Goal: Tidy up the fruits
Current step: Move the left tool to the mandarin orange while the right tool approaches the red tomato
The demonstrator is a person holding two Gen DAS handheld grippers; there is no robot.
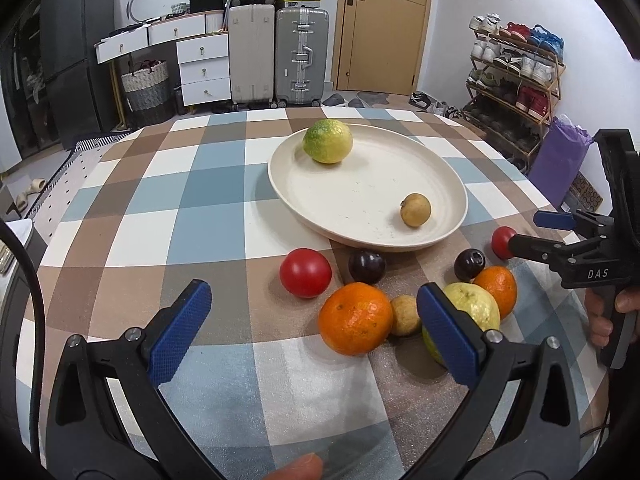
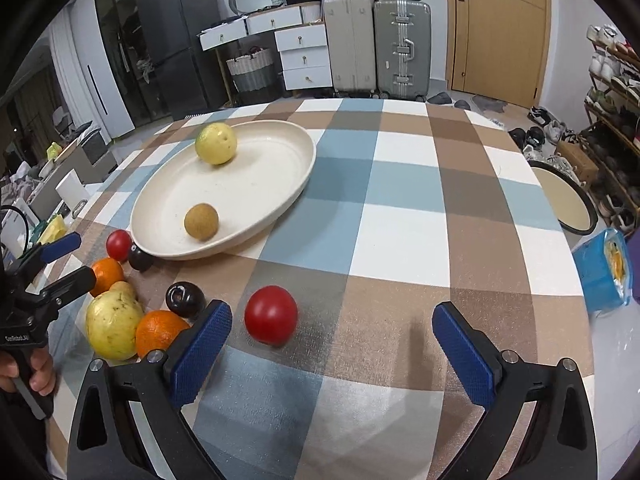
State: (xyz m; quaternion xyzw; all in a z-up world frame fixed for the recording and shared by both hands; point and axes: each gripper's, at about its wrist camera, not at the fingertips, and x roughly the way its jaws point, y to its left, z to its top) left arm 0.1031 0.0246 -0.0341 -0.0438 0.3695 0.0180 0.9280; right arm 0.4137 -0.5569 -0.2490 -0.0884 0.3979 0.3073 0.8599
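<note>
Two fruits sit in the plate [image 1: 448, 184]; the rest wait on the table. Both grippers [image 1: 314, 332] [image 2: 332, 348] are spread wide, holding nothing. The right one probably grabs the tomato [image 2: 271, 320] next.

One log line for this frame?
plate: guava, longan | left gripper: open | right gripper: open, near tomato

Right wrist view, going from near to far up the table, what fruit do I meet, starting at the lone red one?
Red tomato → dark plum → small brown fruit on the plate → yellow-green guava at the far side of the plate.
</note>
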